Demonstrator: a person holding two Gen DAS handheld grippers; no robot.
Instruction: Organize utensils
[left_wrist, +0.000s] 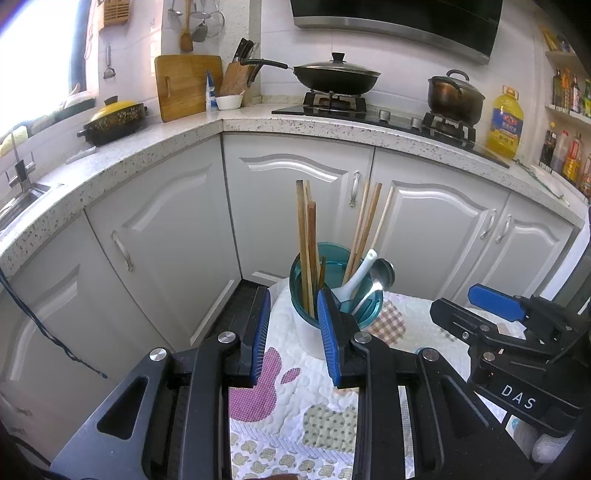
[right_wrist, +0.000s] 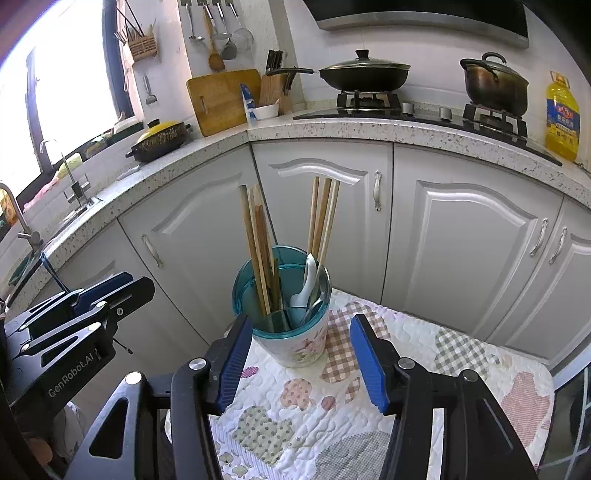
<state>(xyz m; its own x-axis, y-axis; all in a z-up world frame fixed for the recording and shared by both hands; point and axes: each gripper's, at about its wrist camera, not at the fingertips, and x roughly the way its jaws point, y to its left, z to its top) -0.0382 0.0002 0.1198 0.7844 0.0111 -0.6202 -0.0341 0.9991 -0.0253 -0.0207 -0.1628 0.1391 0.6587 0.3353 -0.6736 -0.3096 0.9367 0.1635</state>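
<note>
A utensil holder (left_wrist: 308, 328) (right_wrist: 299, 343), white with a teal rim, stands on a quilted cloth (left_wrist: 288, 417) (right_wrist: 332, 402). It holds several wooden chopsticks (left_wrist: 306, 243) (right_wrist: 258, 243), a white ceramic spoon (left_wrist: 356, 278) (right_wrist: 306, 284) and a metal spoon (left_wrist: 382, 273). My left gripper (left_wrist: 293, 336) is open and empty, just in front of the holder. My right gripper (right_wrist: 299, 360) is open and empty, its fingers on either side of the holder's base. The right gripper also shows in the left wrist view (left_wrist: 491, 306), the left gripper in the right wrist view (right_wrist: 110, 291).
White cabinet doors (left_wrist: 295, 206) stand close behind the cloth-covered surface. The speckled counter (left_wrist: 147, 147) above carries a wok (left_wrist: 336, 77), a pot (left_wrist: 454, 96), an oil bottle (left_wrist: 504, 122), a cutting board (left_wrist: 184, 85) and a knife block (left_wrist: 236, 74). A sink (left_wrist: 14, 199) is at the left.
</note>
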